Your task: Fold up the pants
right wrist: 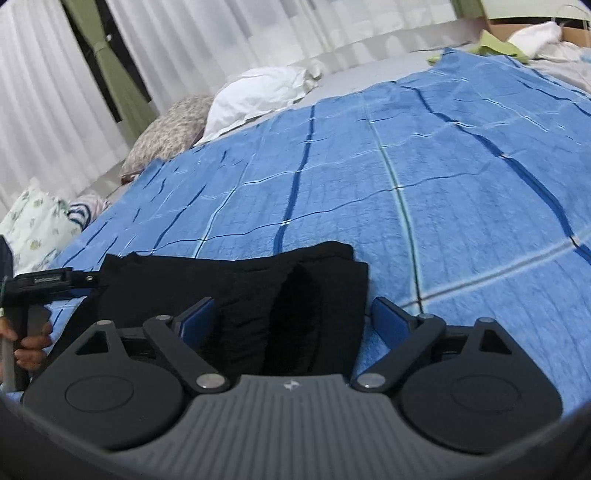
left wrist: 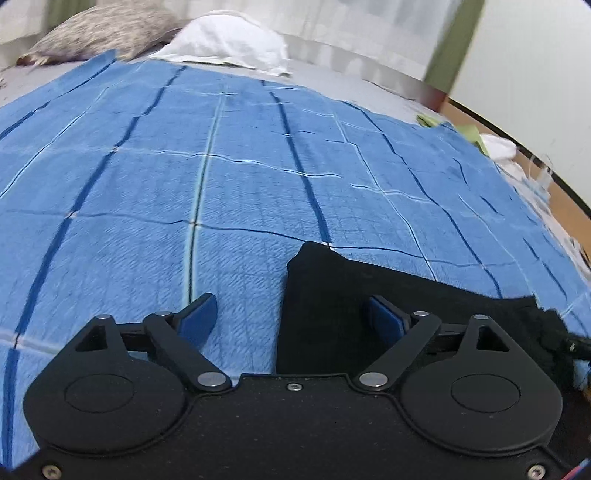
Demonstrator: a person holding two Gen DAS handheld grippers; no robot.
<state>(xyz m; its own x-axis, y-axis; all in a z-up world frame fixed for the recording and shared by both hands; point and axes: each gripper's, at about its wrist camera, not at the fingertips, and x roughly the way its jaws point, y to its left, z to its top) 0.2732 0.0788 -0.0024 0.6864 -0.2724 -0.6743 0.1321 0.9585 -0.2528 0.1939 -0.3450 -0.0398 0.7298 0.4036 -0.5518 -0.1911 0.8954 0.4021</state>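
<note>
The pants [right wrist: 236, 295] are lying as a black folded bundle on the blue blanket [right wrist: 424, 177], at its near edge. The right wrist view is showing the bundle's whole width, with a deep crease running down its middle. It is also showing the left gripper [right wrist: 55, 282] reaching in at the pants' left edge, a hand [right wrist: 31, 345] wrapping its handle. The left wrist view is giving only the pants' [left wrist: 369, 280] left corner and side, and no hand. Past the blanket's [left wrist: 221, 147] far edge, both views are catching a white cloth [left wrist: 236, 40] and a speckled pillow [left wrist: 103, 31]. Only the right view is taking in the white curtain [right wrist: 48, 92] behind them and a floral cloth [right wrist: 33, 221] left of the pants.

The left gripper [left wrist: 295, 314] is standing wide open, gripping nothing. Its right finger [left wrist: 384, 314] is hanging over the pants and its left finger [left wrist: 197, 314] over bare blanket. Whether either is touching fabric cannot be told.

The right gripper [right wrist: 293, 321] is likewise spread wide, clasping nothing. Its left finger [right wrist: 199, 319] is sitting over the pants. Its right finger [right wrist: 391, 321] is sitting just beyond the pants' right edge.
</note>
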